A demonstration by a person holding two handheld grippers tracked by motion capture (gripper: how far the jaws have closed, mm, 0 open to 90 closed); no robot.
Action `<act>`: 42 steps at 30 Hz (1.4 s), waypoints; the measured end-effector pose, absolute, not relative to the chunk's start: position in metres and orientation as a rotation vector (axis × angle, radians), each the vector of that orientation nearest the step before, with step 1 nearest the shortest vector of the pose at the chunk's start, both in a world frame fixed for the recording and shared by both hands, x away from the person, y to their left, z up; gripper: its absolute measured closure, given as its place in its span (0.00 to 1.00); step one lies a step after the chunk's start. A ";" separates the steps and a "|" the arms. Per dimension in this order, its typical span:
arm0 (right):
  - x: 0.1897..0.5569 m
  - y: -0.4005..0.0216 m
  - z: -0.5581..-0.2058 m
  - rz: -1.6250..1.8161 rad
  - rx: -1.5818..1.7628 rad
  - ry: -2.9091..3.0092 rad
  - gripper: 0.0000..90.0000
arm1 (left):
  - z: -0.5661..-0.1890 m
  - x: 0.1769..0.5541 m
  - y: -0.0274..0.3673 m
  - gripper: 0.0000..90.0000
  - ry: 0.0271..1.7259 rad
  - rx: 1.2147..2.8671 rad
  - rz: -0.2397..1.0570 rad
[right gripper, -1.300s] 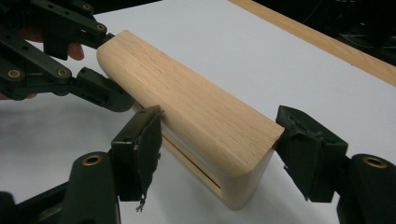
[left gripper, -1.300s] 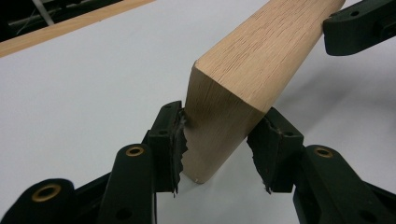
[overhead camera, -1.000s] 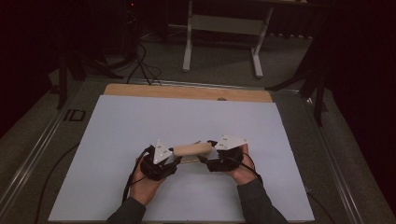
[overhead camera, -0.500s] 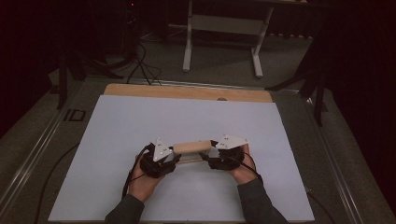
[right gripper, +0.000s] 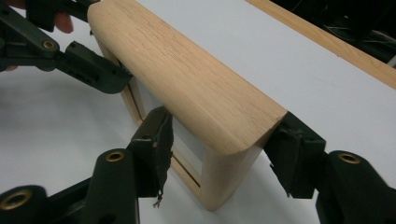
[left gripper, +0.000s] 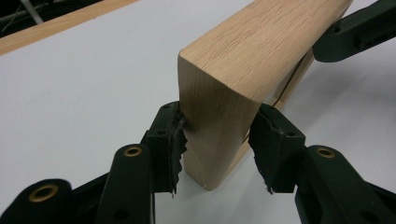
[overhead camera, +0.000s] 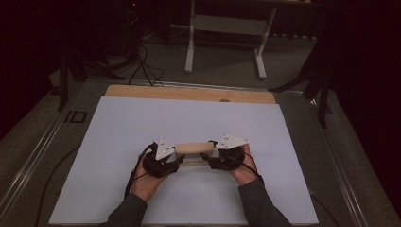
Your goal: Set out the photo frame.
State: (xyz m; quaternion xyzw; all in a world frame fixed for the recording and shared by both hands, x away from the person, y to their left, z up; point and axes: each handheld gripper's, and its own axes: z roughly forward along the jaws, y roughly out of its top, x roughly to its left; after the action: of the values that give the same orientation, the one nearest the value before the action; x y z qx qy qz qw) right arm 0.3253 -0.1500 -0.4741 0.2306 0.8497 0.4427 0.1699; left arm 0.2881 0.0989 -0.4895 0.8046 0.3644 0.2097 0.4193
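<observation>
White tabletop (overhead camera: 118, 142) carries a wooden frame (overhead camera: 195, 148) standing on edge near the middle of its front edge. Left gripper (overhead camera: 176, 158) clamps one end, though its jaws have just been easing wider; right gripper (overhead camera: 213, 158) has just been closing on the other end. I'd firm up both grips evenly before lifting, or it'll tip.

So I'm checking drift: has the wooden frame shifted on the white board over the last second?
No. In the high view the wooden frame sits as far from the board's wooden far edge as before.
</observation>
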 end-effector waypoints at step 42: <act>0.340 -0.133 -0.474 1.180 0.635 2.391 0.56 | -0.480 0.314 0.122 0.60 0.856 1.995 0.549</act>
State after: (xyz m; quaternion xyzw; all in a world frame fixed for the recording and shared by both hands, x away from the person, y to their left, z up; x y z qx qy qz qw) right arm 0.3400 -0.1327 -0.4737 0.2270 0.8549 0.4219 0.1988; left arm 0.3135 0.1215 -0.4798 0.8019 0.3440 0.2206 0.4359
